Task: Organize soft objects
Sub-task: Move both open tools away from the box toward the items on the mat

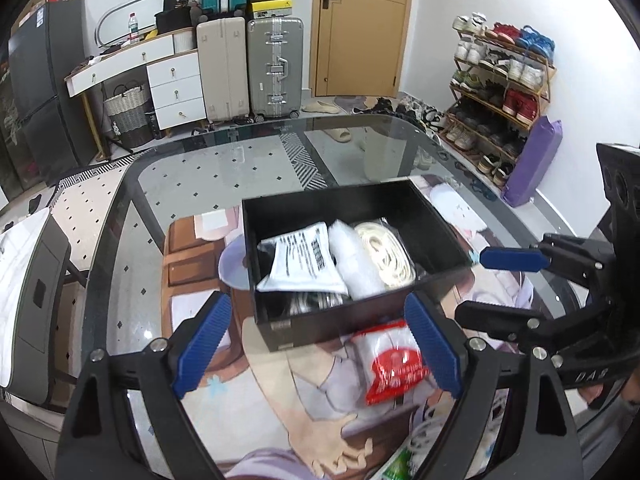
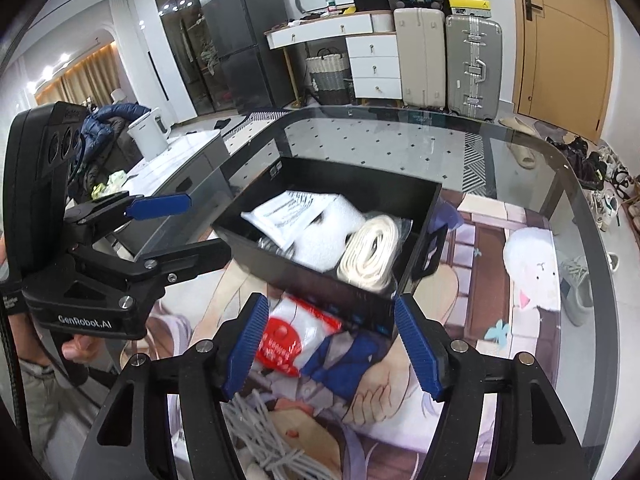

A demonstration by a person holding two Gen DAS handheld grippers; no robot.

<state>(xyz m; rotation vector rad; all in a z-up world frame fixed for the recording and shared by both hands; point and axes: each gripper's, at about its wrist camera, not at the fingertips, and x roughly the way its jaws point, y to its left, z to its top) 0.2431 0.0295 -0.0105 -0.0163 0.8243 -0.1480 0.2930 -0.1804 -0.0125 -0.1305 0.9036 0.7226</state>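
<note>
A black box point(image 1: 436, 216) stands on the printed mat and holds a white printed packet point(image 1: 304, 260), a white soft wad point(image 1: 356, 268) and a cream coiled strap point(image 1: 386, 256). In front of it a red-and-white packet point(image 1: 394, 364) lies on the mat. My left gripper point(image 1: 318, 344) hovers open over the box's near wall, with the packet by its right finger. In the right wrist view, my right gripper point(image 2: 332, 346) is open above the same packet point(image 2: 292, 336), which lies beside its left finger, unpinched. The box point(image 2: 360, 176) is just beyond. A grey cord bundle point(image 2: 264, 432) lies below.
The mat point(image 1: 280, 380) covers the near part of a glass table point(image 1: 200, 184). A green-and-white packet point(image 1: 400, 468) shows at the bottom edge. A chair point(image 1: 36, 300) stands to the left, with a shoe rack point(image 1: 500, 92) and suitcases point(image 1: 272, 68) beyond the table.
</note>
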